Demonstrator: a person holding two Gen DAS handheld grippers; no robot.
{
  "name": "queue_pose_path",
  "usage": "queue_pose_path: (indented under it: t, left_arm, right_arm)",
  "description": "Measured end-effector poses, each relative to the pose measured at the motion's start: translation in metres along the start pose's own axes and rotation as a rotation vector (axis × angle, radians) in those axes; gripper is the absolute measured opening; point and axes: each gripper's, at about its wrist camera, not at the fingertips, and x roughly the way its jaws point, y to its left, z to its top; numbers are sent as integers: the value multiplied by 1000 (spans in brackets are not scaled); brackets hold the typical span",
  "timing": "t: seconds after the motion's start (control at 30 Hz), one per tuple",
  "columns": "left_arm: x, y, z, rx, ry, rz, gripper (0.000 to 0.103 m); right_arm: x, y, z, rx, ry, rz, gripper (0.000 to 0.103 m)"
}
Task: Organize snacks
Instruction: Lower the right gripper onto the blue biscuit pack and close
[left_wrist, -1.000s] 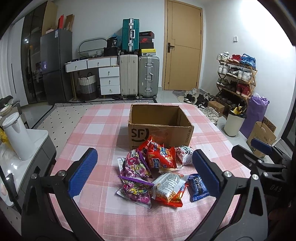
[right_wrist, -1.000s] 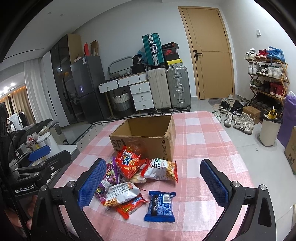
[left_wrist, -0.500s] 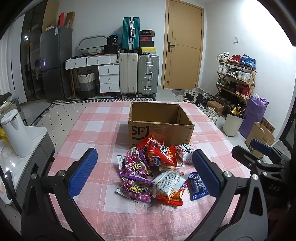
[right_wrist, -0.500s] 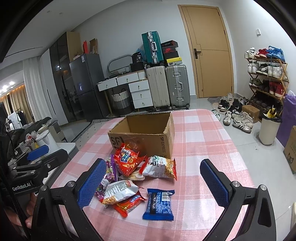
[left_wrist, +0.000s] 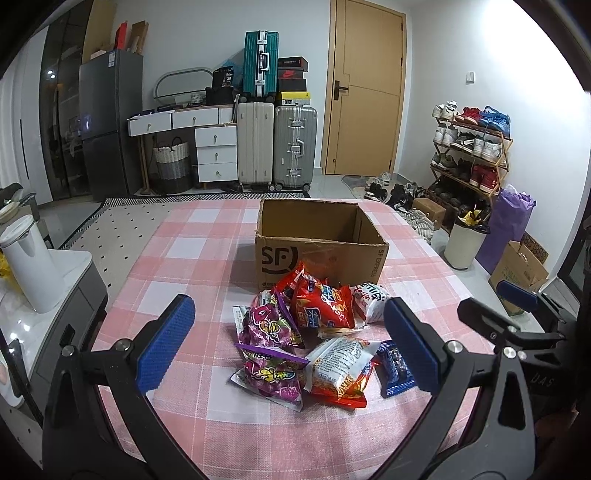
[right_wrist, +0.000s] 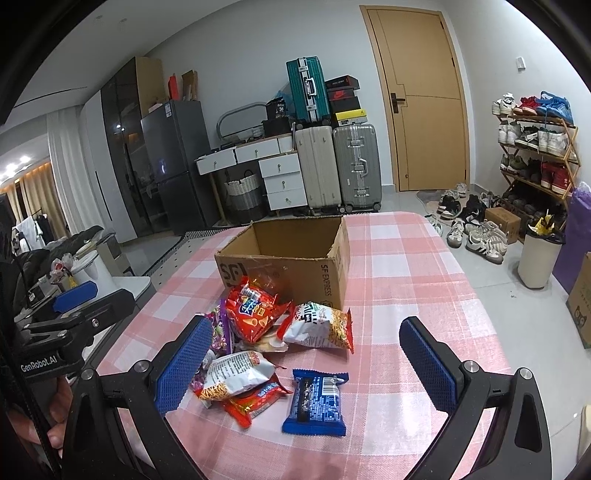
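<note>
Left wrist view first: the left gripper (left_wrist: 291, 345) hangs with its jaws spread wide and nothing between them, above a heap of snack packets (left_wrist: 310, 332) lying on the pink checked tablecloth (left_wrist: 177, 258) just in front of an open cardboard box (left_wrist: 317, 240), whose inside looks bare as far as I can see. The purple packets (left_wrist: 271, 373) and the red packet (left_wrist: 321, 304) are puffed foil bags, which I judge light, soft, slick and easily crushed, so a pinch on a crimped end seam or a gentle squeeze across the middle would suit best. The right gripper (left_wrist: 517, 317) shows at the right edge, over the table's side. Right wrist view: its jaws also stand wide and bare, with the flat blue packet (right_wrist: 316, 400) nearest between them, apart from the heap; it looks stiffer and thinner, likely taken by its edge. The white noodle-print packet (right_wrist: 321, 326) leans near the box's corner. The cloth is smooth and may slide or wrinkle under a dragged bag. Beyond the table are suitcases (right_wrist: 336, 162), a wooden door (right_wrist: 417, 96), a shoe rack (right_wrist: 535, 147) and a fridge (right_wrist: 177, 158).
</note>
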Motion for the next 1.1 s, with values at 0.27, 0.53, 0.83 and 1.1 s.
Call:
queue_pose_path:
  t: [0.27,0.53,0.83,1.1]
  left_arm:
    - [11,8,-6,-26,12,-29,102]
    - [35,24,-14,-56,43,-28,102]
    - [69,42,-24,-88,98,-44,102]
    - [92,54,-33,-102,125,-48,102]
  right_arm:
    - [27,-5,-19,-12,82,1,103]
    - [64,-19,-47,11,198,0,103]
    - [98,-27,-68,1,279,-46,103]
    - [123,-28,-76,-28,335,-64,103]
